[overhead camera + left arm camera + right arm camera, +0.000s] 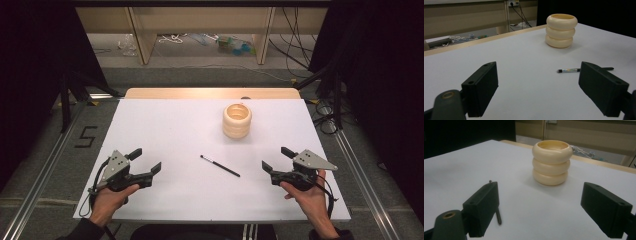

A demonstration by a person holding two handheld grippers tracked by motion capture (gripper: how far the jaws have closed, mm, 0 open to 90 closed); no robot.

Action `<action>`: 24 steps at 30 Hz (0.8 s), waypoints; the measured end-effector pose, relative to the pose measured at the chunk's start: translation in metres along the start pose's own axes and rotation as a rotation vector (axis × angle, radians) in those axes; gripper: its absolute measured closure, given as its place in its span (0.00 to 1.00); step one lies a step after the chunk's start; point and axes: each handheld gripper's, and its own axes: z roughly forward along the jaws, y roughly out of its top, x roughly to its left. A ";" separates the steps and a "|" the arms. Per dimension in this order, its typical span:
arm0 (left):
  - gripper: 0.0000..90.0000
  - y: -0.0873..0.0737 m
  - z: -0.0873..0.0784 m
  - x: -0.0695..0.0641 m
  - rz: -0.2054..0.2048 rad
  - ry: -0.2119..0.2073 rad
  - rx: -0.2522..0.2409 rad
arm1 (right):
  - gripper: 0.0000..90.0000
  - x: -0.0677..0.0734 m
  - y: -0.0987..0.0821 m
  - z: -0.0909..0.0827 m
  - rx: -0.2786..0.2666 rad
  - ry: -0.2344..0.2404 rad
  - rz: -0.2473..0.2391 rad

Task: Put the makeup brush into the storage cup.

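A cream holder [237, 120] shaped like three stacked rings stands upright on the white table [165, 130], right of centre and toward the back; it also appears as the holder [561, 30] and the holder [552, 163] in the gripper views. A thin black brush [220, 166] with a metal ferrule lies flat in the middle of the table, also seen as the brush [574, 70] and partly behind a jaw as the brush [498, 216]. My left gripper [148, 161] rests open at the front left. My right gripper [276, 159] rests open at the front right. Nothing is between either pair of jaws.
The table's wooden far edge [210, 93] borders a floor strip with cables [295, 55] and shelving legs. Metal rails [45, 165] run along both sides of the table. Dark curtains close off both sides.
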 end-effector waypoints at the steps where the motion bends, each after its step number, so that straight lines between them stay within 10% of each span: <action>1: 0.18 0.000 0.000 0.000 0.000 0.000 0.001 | 0.18 0.000 0.000 0.000 0.000 0.000 0.000; 24: 0.18 0.000 0.001 -0.002 0.007 -0.004 0.008 | 0.18 0.004 0.000 0.006 0.028 0.030 -0.019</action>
